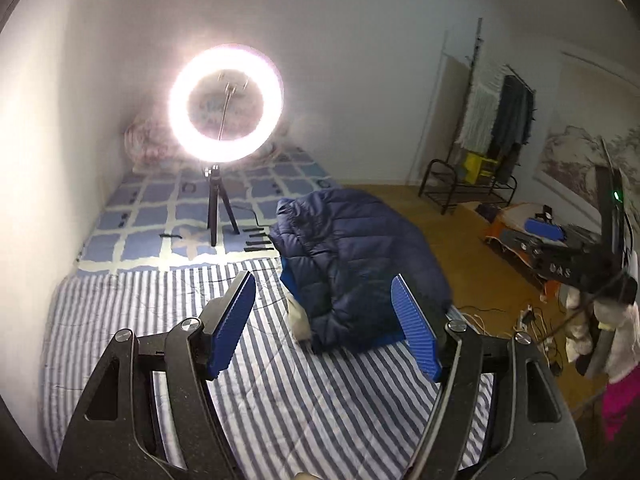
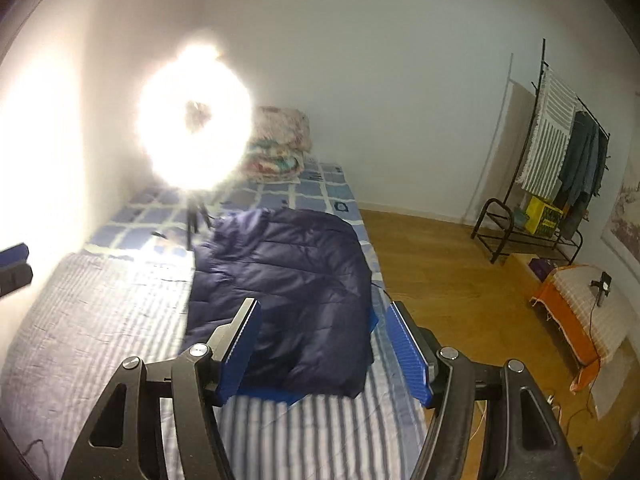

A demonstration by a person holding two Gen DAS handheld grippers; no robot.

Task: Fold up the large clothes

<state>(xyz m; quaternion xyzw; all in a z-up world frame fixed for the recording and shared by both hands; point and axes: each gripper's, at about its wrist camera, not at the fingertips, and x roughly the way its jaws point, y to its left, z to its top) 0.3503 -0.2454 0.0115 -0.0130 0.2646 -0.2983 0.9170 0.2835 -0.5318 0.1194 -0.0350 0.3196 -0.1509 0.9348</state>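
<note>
Both hand-held grippers (image 1: 324, 322) (image 2: 326, 350) wide apart, empty, above jacket (image 2: 288, 280).

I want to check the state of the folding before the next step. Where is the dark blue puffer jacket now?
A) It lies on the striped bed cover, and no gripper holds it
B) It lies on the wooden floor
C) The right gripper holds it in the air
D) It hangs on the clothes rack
A: the dark blue puffer jacket lies folded on the striped bed cover, and the left gripper and the right gripper are both open with nothing between their fingers.
</note>
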